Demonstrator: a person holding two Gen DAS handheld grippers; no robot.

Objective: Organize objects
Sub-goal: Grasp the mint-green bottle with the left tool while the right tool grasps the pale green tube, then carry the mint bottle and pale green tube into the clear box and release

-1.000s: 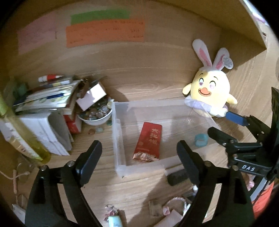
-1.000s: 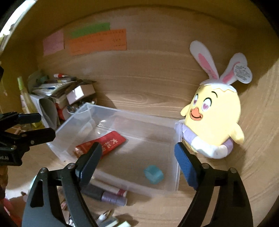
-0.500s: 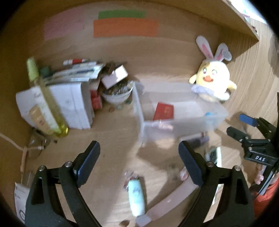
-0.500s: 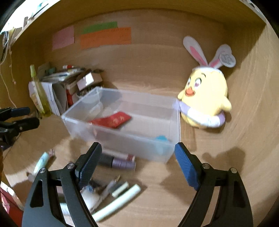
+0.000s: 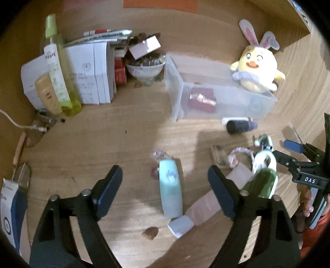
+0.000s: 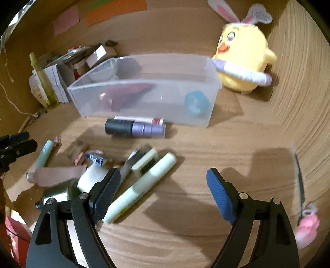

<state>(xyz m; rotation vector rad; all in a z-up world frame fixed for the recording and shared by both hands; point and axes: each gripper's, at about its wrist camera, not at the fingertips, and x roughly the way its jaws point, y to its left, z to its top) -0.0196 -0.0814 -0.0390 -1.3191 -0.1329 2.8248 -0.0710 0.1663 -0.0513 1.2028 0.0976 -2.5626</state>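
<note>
- Plush [image 6: 243,59]: ear tips cut off at 12 o'clock in the right wrist view.
- Red packet [image 6: 127,94] in the bin [image 6: 144,86]: blurred behind the frosted wall.
- Blue box [image 5: 10,208]: cropped at 9 o'clock.
- Green bottle [image 5: 263,182]: partly hidden behind the left gripper's finger [image 5: 221,193].
- Notes [image 6: 115,11]: writing unreadable.

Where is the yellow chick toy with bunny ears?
The yellow chick toy sits on the wooden desk at the far right in both views, touching the right end of the clear plastic bin.
</note>
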